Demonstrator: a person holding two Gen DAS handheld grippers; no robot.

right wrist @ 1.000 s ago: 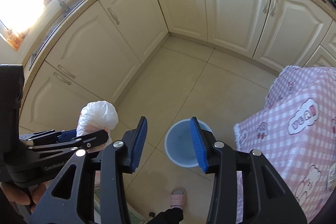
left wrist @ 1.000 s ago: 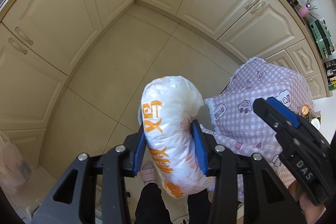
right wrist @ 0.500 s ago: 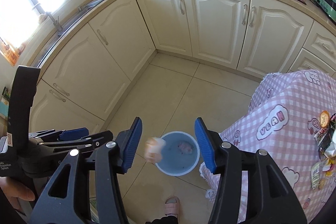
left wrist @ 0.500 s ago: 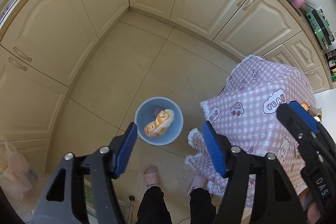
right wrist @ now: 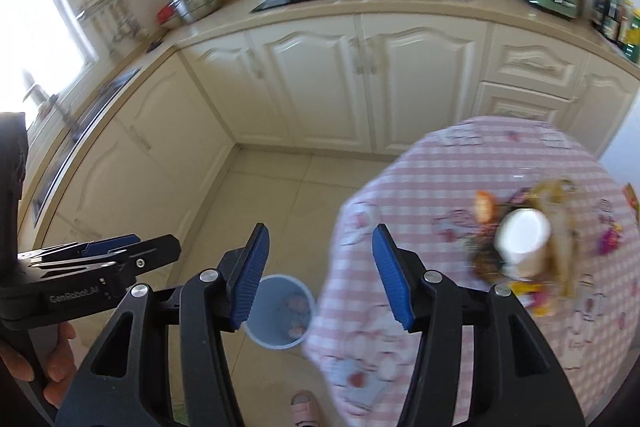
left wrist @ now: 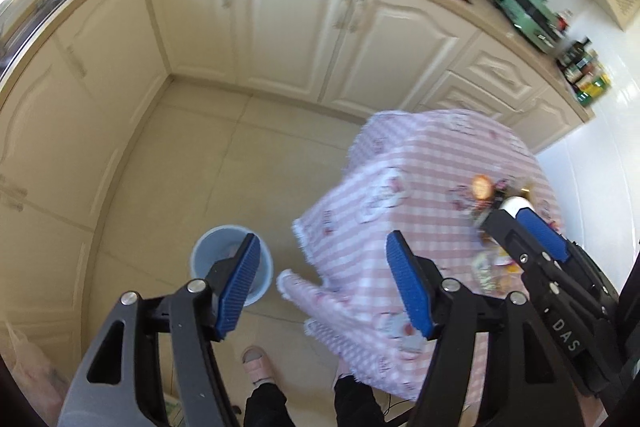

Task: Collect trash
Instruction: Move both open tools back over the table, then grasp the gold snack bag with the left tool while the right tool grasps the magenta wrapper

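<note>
Blue-padded jaws of your left gripper (left wrist: pixel 324 281) stand wide apart with nothing between them. Through that left wrist view, the pale blue bin (left wrist: pixel 231 263) sits on the tiled floor (left wrist: pixel 192 163) at near left, partly behind the left pad, and whatever lies inside it is too blurred to name. Just right of the bin hangs the pink checked cloth (left wrist: pixel 400 195) over the tabletop. At the far right of that cloth you can see a smeared heap of trash (left wrist: pixel 486 189), with your right gripper (left wrist: pixel 520 223) reaching in above it.

From the right wrist view, your right gripper (right wrist: pixel 318 275) is also open wide and holds nothing. The bin (right wrist: pixel 280 311) shows low between the pads, on the floor beside the cloth's edge, with a few pinkish scraps in it. On the tabletop to the right, the trash (right wrist: pixel 520 239) is a blurred cluster of wrappers around a white cup (right wrist: pixel 522 239). Your left gripper (right wrist: pixel 116 255) sits at near left, apart from everything, and this side-on view does not show its gap clearly.
</note>
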